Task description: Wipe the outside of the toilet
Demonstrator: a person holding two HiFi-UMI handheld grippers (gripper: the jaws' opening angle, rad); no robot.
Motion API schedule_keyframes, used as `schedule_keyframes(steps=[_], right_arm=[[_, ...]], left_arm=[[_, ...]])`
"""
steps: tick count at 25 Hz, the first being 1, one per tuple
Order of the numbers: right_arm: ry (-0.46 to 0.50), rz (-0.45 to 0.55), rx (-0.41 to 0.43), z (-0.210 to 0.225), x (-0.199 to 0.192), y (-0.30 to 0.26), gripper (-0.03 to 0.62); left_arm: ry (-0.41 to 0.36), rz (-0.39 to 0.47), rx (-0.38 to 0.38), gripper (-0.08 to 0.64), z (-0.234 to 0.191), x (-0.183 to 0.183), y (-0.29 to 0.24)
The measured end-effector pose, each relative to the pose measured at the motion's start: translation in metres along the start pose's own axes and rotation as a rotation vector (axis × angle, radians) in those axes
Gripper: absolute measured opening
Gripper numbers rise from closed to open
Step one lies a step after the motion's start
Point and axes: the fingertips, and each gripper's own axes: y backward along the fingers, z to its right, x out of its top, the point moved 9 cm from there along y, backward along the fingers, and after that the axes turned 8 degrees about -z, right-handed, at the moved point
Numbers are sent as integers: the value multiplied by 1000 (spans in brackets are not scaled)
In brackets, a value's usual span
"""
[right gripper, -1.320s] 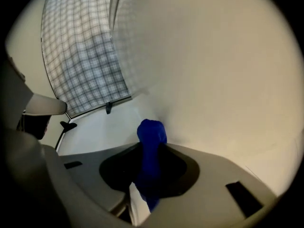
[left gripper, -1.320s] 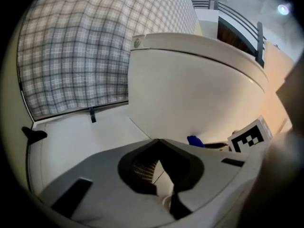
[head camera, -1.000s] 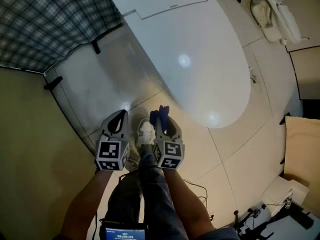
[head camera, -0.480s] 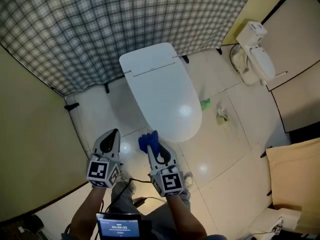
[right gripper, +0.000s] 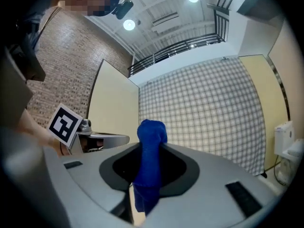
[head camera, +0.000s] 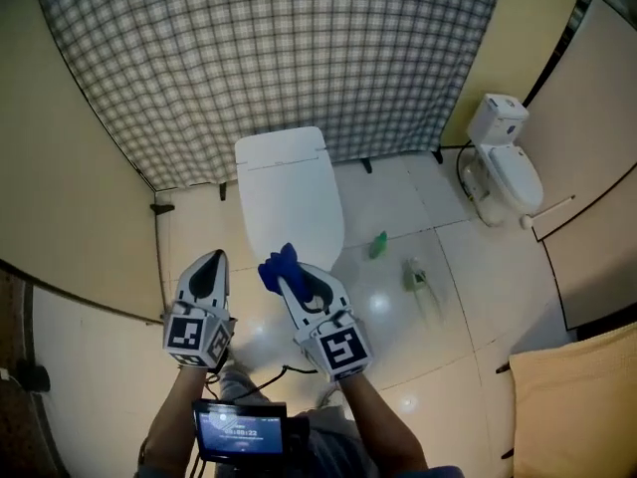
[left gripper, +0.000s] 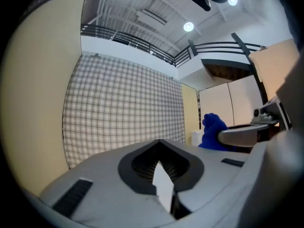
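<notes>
Blue cloth (right gripper: 149, 165) is pinched between the jaws of the right gripper (head camera: 296, 282), while the left gripper (head camera: 207, 270) beside it is pressed together on nothing. The white toilet (head camera: 289, 192), lid down, stands just beyond both, against the far checked curtain (head camera: 279, 58).

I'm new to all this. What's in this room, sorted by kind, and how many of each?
Toilets: 2, the near toilet and the far toilet
Blue cloth: 1
Claws: 2, the left claw shut, the right claw shut on the blue cloth
Small floor items: 2, a green item and a pale item
Total: 7
</notes>
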Motion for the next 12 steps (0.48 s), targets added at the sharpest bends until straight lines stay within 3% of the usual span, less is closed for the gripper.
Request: schedule_keyframes(steps=[6, 12], right_arm=[[-3, 19, 74, -4, 40, 68, 98], [28, 45, 117, -22, 56, 98, 97]], left_arm=[[49, 53, 76, 9, 69, 35, 64], [29, 69, 89, 9, 102, 51, 94]])
